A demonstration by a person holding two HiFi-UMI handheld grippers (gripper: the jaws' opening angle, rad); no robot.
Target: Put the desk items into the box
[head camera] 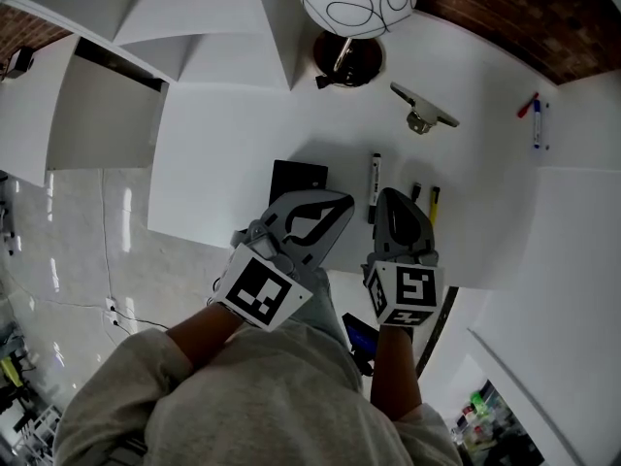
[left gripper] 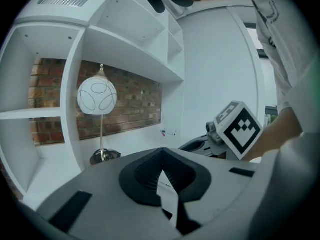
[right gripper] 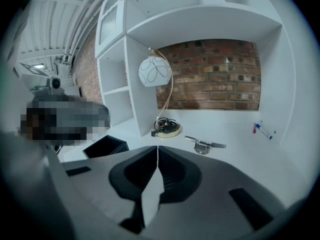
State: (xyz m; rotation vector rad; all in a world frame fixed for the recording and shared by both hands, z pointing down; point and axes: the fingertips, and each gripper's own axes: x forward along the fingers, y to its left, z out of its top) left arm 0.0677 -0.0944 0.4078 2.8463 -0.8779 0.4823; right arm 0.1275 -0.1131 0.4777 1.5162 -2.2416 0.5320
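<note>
- where are the two grippers?
- both hang over the near edge of the white desk (head camera: 223, 163), side by side. the left gripper (head camera: 335, 207) has its jaws pressed together, with nothing in them. the right gripper (head camera: 393, 198) is the same: jaws closed and empty.
- and the box?
- the black box (head camera: 298, 181) sits on the desk, just past the tip of the left gripper. its top is open.
- what is lying on the desk?
- a black pen (head camera: 375, 181) lies between the two gripper tips and reaches a bit farther out. a yellow pen (head camera: 434, 202) and a dark pen (head camera: 415, 192) lie just right of the right gripper and are partly hidden by it. a metal clip (head camera: 422, 110) lies farther back. a red pen (head camera: 527, 105) and a blue pen (head camera: 537, 129) lie together, far off to the right by the side wall.
- anything else?
- a round white lamp (head camera: 356, 3) stands at the far side of the desk, in front of a brick wall (head camera: 505, 8). white shelves (head camera: 107, 115) are on the left.
</note>
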